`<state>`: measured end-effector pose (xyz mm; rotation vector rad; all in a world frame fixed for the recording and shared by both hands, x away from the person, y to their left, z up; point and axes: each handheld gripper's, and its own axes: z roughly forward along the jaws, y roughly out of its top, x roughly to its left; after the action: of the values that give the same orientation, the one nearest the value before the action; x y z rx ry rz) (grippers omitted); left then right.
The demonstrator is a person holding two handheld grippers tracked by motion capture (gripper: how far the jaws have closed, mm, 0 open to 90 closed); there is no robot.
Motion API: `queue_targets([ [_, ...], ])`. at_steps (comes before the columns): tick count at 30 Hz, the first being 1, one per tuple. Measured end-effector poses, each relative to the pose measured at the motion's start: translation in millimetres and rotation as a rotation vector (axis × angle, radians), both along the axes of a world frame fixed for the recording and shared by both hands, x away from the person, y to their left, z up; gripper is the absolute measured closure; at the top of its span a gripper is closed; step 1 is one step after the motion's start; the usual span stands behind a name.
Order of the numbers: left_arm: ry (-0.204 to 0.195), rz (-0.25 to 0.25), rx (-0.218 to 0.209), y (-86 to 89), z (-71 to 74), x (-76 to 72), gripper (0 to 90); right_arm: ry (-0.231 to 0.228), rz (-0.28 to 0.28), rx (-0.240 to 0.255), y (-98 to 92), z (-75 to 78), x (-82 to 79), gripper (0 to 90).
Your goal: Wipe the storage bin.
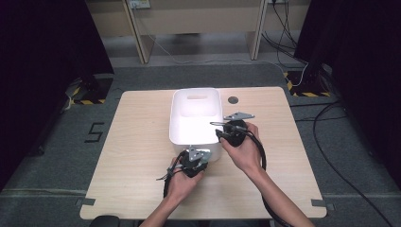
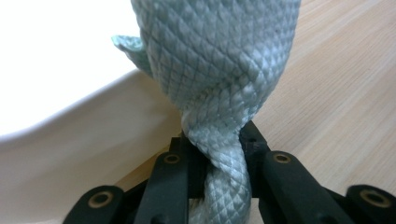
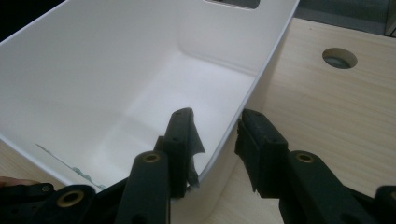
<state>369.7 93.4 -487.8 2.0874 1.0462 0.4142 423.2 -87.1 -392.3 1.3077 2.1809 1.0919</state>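
Left gripper (image 1: 193, 161): at the near edge of the bin, in the person's left hand (image 1: 182, 182); in its own view (image 2: 219, 154) the fingers (image 2: 170, 179) are clamped on the rope.
Rope (image 2: 219, 60): pale green, braided; pinched between the left fingers, rising thick and twisted straight ahead of the tips. A frayed end shows to the left of it, just past the tips.
Right gripper (image 1: 231, 130): at the bin's right wall, in the right hand (image 1: 243, 151); in its own view (image 3: 215, 135) the fingers (image 3: 180, 140) stand apart and straddle that wall, one inside the bin, one outside.
Contact, right: the wall passes between the two fingers; cannot tell whether either pad presses on it.
Bin (image 1: 178, 130): white plastic, with a handle slot in the far wall; its near end lies just ahead of the left fingers. Its floor, seen in the right gripper view (image 3: 93, 70), lies ahead and left of the right fingers.
Rope trace in bin: a thin pale green strip lies along the bin's rim low and left of the right fingers.
Table (image 1: 137, 156): light wood; a round hole (image 3: 339, 58) sits ahead and right of the right fingers.
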Motion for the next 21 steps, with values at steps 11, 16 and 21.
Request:
queue_targets([
  [11, -0.019, -0.011, -0.019, -2.8, 12.9, -1.3, 77.0, 0.000, -0.001, 0.000, 0.1, 0.0, 0.0, 65.1],
  [16, -0.024, -0.018, -0.017, -3.6, 17.6, -1.7, 77.0, 0.000, 0.000, 0.001, 0.0, -0.1, 0.0, 64.9],
  [21, -0.023, -0.022, -0.023, -4.3, 20.1, -1.4, 77.0, -0.001, -0.001, -0.001, 0.1, -0.1, 0.0, 64.8],
])
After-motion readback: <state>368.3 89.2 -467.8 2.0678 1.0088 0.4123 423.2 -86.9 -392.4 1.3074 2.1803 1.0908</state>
